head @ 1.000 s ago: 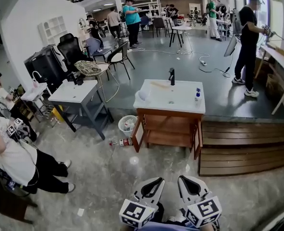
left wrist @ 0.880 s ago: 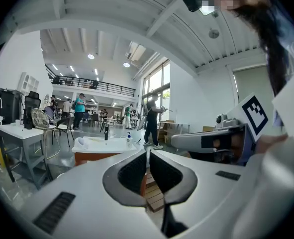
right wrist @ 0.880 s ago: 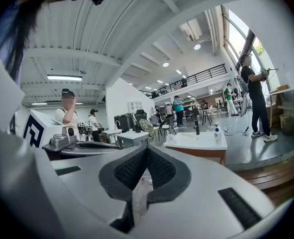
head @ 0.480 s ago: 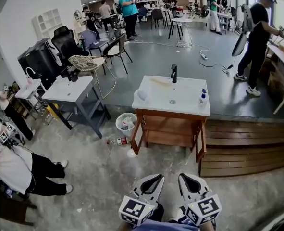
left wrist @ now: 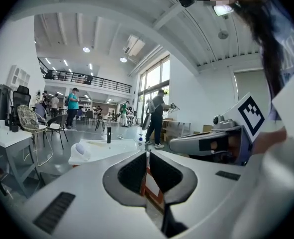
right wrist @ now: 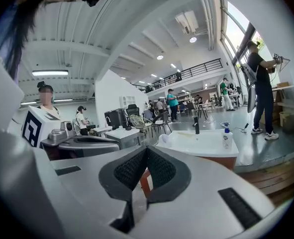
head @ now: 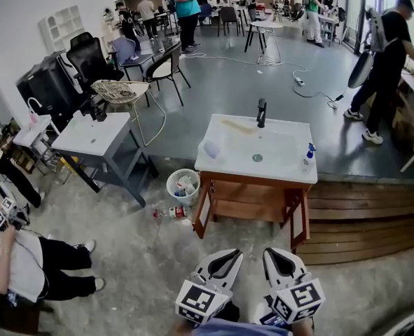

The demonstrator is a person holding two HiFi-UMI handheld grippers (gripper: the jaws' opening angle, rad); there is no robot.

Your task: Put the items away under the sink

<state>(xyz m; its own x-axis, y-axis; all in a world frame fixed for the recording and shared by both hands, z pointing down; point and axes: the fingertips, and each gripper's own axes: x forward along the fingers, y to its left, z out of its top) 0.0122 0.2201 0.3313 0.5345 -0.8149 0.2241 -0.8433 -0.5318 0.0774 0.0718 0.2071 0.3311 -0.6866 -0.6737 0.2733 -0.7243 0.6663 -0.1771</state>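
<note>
Concrete floor [head: 133, 257] is carrying one bottle [head: 170, 213], which is lying on its side just left of the sink cabinet [head: 252, 203]. Its long axis is running left to right in the head view, and its cap is apparently pointing left, though it is too small to be sure. One white wastebasket [head: 183, 186] is standing upright just behind it. The cabinet's two doors [head: 205, 205] are hanging open. On the white sink [head: 224, 165] above, one white rounded item [head: 211, 149] is resting at the left edge. One black faucet [head: 261, 113] is rising upright at the rear, and one spray bottle [head: 307, 157] is standing upright at the right front corner. Nearest the camera, the left gripper [head: 233, 255] and right gripper [head: 270, 253] are pointing side by side toward the cabinet. Each is keeping its jaws pressed together on nothing.
</note>
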